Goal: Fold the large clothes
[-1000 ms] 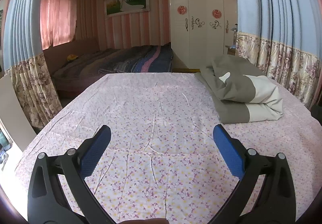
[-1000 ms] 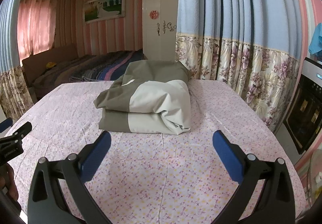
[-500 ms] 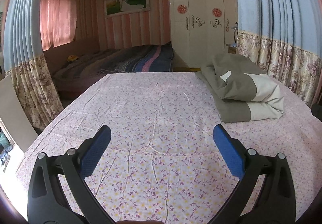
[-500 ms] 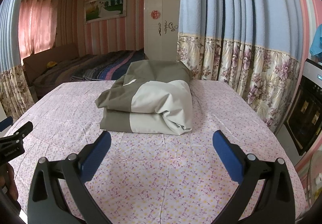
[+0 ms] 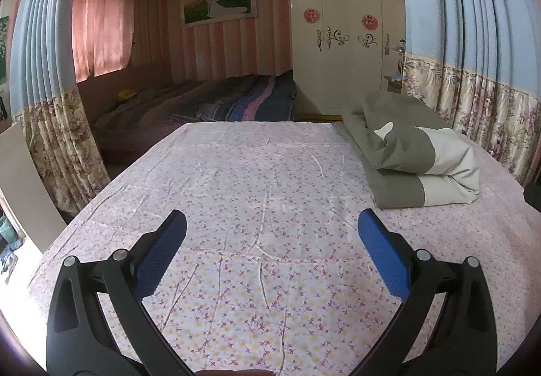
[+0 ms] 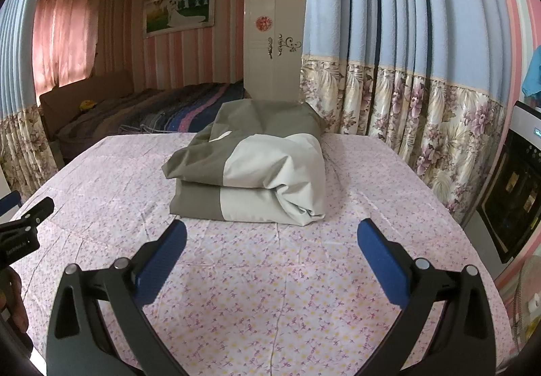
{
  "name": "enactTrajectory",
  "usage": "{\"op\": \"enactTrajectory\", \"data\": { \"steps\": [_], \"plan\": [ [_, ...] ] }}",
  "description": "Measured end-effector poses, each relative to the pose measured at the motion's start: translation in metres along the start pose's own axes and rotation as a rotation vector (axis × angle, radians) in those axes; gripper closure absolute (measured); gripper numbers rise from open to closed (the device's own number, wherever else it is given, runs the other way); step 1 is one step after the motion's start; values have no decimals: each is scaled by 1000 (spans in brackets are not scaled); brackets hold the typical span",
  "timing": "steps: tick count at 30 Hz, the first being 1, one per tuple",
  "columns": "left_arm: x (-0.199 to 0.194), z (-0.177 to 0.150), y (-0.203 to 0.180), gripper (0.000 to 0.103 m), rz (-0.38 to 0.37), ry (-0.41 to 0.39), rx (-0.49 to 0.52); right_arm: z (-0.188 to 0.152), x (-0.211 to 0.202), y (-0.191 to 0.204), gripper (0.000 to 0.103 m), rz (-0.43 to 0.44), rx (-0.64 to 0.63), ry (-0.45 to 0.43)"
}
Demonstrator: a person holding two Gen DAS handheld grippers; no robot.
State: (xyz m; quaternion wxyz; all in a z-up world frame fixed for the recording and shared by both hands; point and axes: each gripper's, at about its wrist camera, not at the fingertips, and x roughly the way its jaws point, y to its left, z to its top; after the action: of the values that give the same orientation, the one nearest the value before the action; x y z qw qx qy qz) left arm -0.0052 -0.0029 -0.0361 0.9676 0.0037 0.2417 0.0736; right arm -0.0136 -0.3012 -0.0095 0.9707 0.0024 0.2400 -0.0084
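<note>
A: Where do we stand? Start close in.

B: Nearest us, our left gripper (image 5: 272,241) has its blue pads spread wide with nothing between them, above the near edge of the bed's flowered sheet (image 5: 257,193). Our right gripper (image 6: 270,242) is the same: pads apart, empty, above the near part of the sheet.

A: And the clothing?

B: Farther on, the grey and cream garment (image 6: 257,173) lies in a thick bundle on the right half of the bed, toward the far right corner, near the floral curtain (image 6: 422,112). Neither claw touches it.

A: So which step is this?

B: We judge it already folded over on itself at least once, so we're either between folds or nearly done; the pictures don't settle it.

A: Next move?

B: If another fold is wanted, we reach both claws forward to the bundle's near edge, pinch a corner each, and lift evenly so the layers don't slide apart.
</note>
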Motion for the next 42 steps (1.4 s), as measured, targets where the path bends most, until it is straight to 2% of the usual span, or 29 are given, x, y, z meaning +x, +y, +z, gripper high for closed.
{"op": "enactTrajectory", "data": {
  "steps": [42],
  "plan": [
    [-5, 7, -3, 3, -13, -5, 10, 0, 4, -1, 2, 16, -9, 7]
  ]
}}
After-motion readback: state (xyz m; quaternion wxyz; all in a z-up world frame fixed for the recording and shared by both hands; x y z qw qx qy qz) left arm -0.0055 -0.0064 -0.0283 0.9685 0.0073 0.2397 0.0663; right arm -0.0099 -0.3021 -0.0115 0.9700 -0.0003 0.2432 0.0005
